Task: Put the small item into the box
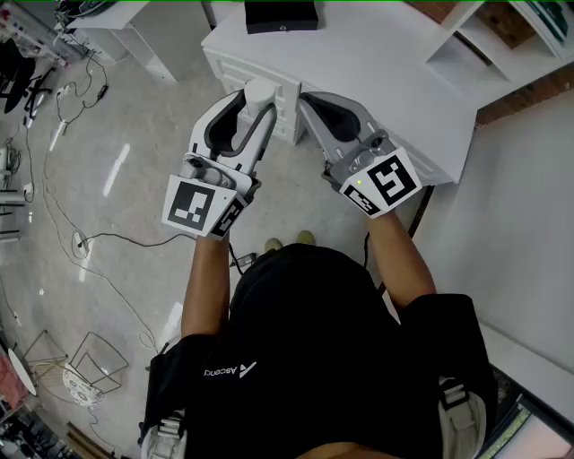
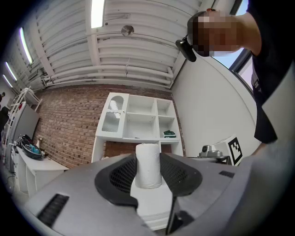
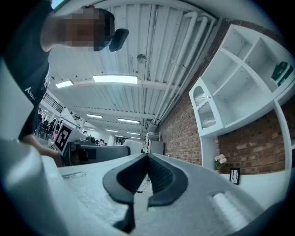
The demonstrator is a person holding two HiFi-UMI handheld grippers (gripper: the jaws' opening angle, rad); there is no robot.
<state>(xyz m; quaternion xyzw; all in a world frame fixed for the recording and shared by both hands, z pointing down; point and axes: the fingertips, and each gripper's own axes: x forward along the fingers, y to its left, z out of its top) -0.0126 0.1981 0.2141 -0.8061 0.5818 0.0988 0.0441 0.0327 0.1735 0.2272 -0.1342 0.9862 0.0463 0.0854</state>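
Note:
My left gripper (image 1: 258, 99) is shut on a small white cylinder (image 1: 259, 91), held upright between its black pads; the left gripper view shows the same white cylinder (image 2: 149, 165) clamped at the jaw tips. My right gripper (image 1: 303, 99) is shut with nothing in it, its pads meeting at the tips (image 3: 147, 159). Both grippers hover side by side at the front edge of the white desk (image 1: 377, 63). A black box (image 1: 282, 15) lies on the desk's far side, well beyond both grippers.
White desk drawers (image 1: 235, 76) sit under the grippers. A white shelf unit (image 1: 502, 36) stands at the desk's right, against a brick wall. Cables (image 1: 72, 188) trail over the grey floor at left. A wire rack (image 1: 76, 363) stands at lower left.

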